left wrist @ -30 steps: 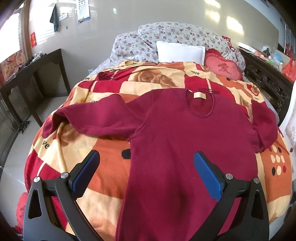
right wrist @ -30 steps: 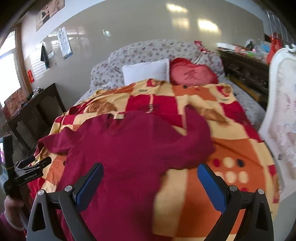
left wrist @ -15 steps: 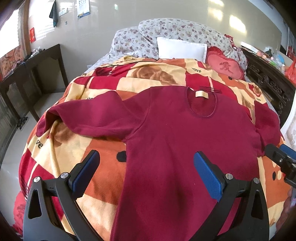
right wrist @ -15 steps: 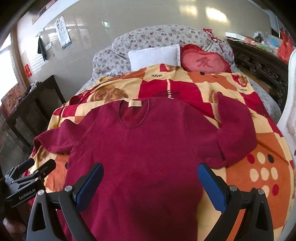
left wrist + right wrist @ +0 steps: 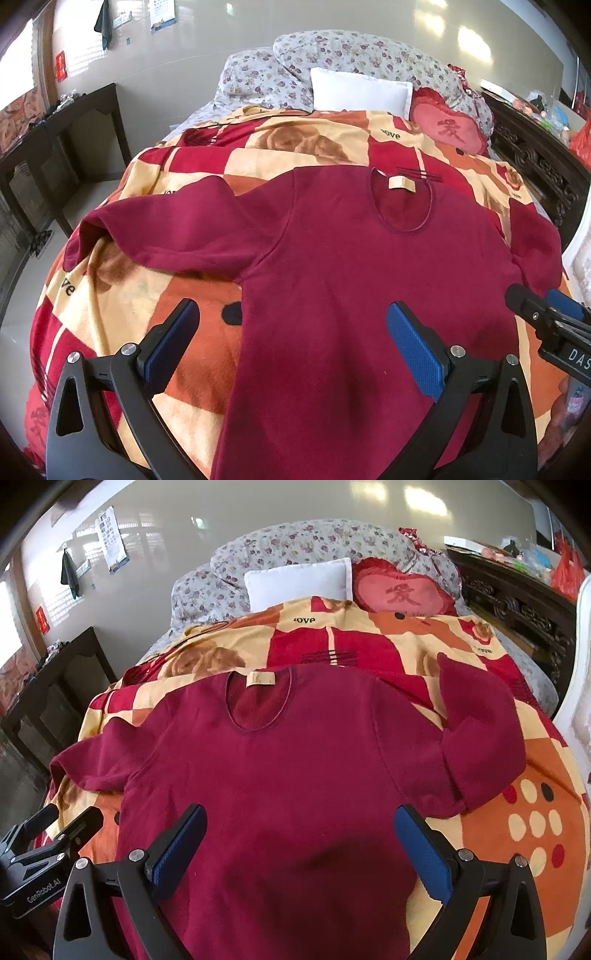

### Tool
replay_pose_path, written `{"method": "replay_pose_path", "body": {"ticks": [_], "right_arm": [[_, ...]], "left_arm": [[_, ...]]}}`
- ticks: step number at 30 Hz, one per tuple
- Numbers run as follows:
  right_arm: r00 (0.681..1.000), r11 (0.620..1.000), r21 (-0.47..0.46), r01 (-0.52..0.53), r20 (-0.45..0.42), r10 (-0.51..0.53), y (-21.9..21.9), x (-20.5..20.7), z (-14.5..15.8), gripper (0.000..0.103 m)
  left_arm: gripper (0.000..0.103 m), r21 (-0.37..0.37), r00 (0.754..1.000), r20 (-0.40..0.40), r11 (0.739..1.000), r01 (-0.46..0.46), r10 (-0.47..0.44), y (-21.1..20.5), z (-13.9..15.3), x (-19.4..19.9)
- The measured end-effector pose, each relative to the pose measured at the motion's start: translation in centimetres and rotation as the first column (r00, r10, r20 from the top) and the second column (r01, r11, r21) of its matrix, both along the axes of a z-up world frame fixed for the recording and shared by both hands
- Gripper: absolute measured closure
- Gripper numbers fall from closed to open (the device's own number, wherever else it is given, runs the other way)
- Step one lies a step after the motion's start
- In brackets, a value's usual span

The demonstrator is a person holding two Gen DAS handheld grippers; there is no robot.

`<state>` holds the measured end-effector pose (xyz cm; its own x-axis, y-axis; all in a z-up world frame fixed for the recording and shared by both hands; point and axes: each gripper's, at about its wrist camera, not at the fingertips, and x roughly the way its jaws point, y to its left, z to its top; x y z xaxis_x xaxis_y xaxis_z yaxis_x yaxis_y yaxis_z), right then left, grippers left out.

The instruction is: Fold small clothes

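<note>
A dark red long-sleeved top [image 5: 351, 266] lies front up and spread flat on the bed's patchwork blanket [image 5: 155, 295], its neckline toward the pillows, with a blank cream label [image 5: 402, 183] sewn inside the collar. On the blanket beyond the collar the word "love" is printed, and it appears again near the left sleeve [image 5: 155, 236]. Farther beyond the top, a red heart cushion [image 5: 448, 129] carries one large character, beside a white pillow [image 5: 360, 90]. The left hand-held gripper [image 5: 291, 343] hovers over the top's lower left edge, blue pads spread wide, pinching nothing. The right hand-held gripper [image 5: 299, 845] hangs over the lower middle of the top, likewise spread and empty. From the right wrist view the left tool's body reads "GenRobot.AI". The right sleeve [image 5: 476, 731] is bent back toward the collar.
</note>
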<state>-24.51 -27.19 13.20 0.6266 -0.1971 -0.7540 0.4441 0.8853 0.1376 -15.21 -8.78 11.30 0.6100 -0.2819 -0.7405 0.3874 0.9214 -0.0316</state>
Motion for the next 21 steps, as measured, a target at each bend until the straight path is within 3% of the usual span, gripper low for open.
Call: {"method": "replay_pose_path", "body": {"ticks": [21], "right_arm": [[1.0, 1.0, 0.013, -0.01, -0.03, 0.01, 0.6, 2.9, -1.9, 0.002]], "left_arm": [[0.001, 0.011, 0.998, -0.038, 0.999, -0.046, 0.047, 0.8, -1.9, 2.3]]}}
